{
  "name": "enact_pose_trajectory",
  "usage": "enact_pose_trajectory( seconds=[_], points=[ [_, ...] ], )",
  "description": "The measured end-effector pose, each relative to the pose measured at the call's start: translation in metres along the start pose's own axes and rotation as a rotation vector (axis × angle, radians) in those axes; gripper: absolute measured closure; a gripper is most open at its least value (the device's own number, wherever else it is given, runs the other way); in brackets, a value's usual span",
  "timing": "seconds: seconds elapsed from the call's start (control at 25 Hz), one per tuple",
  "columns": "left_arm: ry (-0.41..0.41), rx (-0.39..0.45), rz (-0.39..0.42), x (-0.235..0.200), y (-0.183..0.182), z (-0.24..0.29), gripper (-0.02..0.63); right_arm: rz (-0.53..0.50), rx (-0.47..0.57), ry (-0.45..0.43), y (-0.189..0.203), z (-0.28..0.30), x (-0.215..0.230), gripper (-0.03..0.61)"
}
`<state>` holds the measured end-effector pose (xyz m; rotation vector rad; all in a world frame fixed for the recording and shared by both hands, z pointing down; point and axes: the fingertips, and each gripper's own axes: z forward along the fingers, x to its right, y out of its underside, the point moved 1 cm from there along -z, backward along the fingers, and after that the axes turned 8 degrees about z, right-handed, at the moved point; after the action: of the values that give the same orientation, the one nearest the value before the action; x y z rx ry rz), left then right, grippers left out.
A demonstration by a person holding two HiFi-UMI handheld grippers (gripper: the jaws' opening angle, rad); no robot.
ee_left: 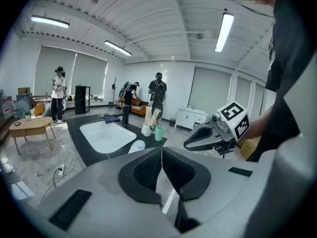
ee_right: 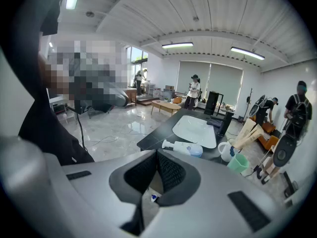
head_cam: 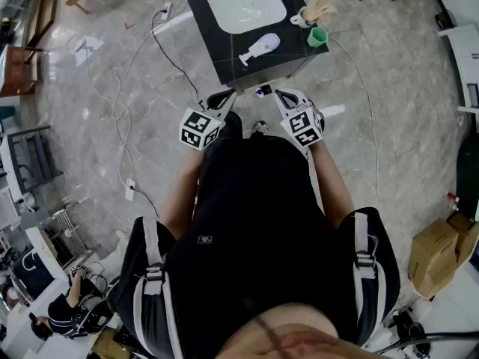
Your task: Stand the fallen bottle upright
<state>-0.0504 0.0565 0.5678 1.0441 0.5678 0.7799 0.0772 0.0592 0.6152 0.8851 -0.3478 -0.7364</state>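
The fallen bottle (head_cam: pixel 259 48) is white with a pump head and lies on its side on the black counter (head_cam: pixel 202 21), just in front of the white sink (head_cam: pixel 241 2). It also shows in the left gripper view (ee_left: pixel 136 146) and the right gripper view (ee_right: pixel 184 147). My left gripper (head_cam: pixel 221 96) and right gripper (head_cam: pixel 284 94) hover side by side close to my body, short of the counter's near edge and apart from the bottle. Both are shut with nothing between the jaws: the left gripper (ee_left: pixel 161 150) and the right gripper (ee_right: pixel 157 154) show their pads touching.
A green cup (head_cam: pixel 317 37) and a white mug (head_cam: pixel 305 18) holding tall items stand at the counter's right end, next to the bottle. A black tap (ee_left: pixel 125 115) rises behind the sink. Cables (head_cam: pixel 123 118) trail over the floor. Cardboard boxes (head_cam: pixel 434 254) sit at the right. People stand far back.
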Motion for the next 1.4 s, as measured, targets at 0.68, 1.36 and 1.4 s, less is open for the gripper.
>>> enact_pose_trajectory(
  seconds=[0.68, 1.36, 1.4],
  points=[
    [-0.005, -0.012, 0.020, 0.003, 0.000, 0.000, 0.597, -0.034, -0.031, 0.006, 0.007, -0.002, 0.001, 0.517],
    [0.034, -0.004, 0.002, -0.027, -0.004, 0.017, 0.597, -0.036, -0.075, 0.024, -0.005, 0.018, 0.015, 0.518],
    [0.033, -0.002, -0.002, -0.031, -0.004, 0.018, 0.597, -0.032, -0.077, 0.022, -0.006, 0.021, 0.016, 0.517]
  ],
)
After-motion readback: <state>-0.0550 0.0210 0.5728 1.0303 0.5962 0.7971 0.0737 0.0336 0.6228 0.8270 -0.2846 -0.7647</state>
